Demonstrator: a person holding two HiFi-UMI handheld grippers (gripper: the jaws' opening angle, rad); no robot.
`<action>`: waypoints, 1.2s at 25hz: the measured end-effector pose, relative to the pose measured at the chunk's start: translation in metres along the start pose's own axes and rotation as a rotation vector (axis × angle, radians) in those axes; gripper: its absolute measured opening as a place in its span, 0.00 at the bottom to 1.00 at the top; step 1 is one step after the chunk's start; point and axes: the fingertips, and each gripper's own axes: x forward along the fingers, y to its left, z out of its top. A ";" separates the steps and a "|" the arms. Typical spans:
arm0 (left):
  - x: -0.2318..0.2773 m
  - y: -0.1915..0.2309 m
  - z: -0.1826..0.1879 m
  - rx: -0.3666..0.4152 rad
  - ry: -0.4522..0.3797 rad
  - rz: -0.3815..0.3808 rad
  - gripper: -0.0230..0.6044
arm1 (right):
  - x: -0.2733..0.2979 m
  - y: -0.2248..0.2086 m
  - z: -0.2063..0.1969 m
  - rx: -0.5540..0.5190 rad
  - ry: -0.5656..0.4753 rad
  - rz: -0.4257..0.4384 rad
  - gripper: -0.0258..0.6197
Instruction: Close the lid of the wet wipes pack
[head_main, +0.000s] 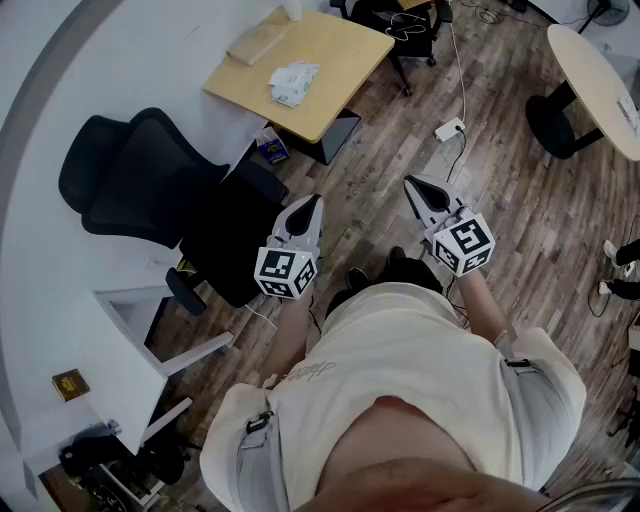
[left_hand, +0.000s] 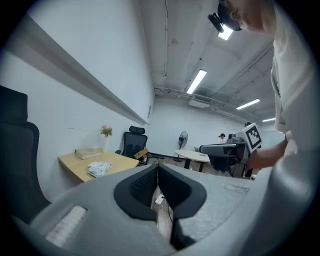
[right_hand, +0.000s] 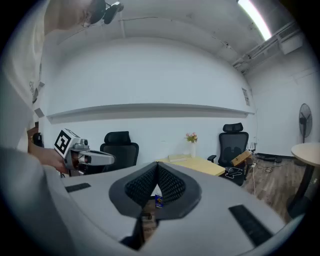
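I stand on the wood floor (head_main: 520, 200), the black office chair (head_main: 140, 175) at my left and the yellow table (head_main: 340, 50) well ahead. My left gripper (head_main: 313, 203) and right gripper (head_main: 413, 185) hang side by side over the floor, jaws pressed together at the tips, holding nothing. The wet wipes pack (head_main: 293, 82) lies on that table (its lid too small to read).

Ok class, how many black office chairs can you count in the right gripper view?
2. One chair stands left of the wooden table, the other chair right of it. More may be hidden.
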 end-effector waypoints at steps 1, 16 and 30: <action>0.001 0.004 -0.001 -0.004 0.004 0.004 0.06 | 0.002 -0.001 0.001 0.002 0.000 -0.002 0.04; 0.078 0.023 0.011 0.001 0.046 0.014 0.06 | 0.046 -0.058 -0.006 -0.021 0.032 0.054 0.04; 0.230 0.058 0.071 0.038 0.035 0.091 0.06 | 0.131 -0.192 0.015 -0.069 -0.003 0.207 0.04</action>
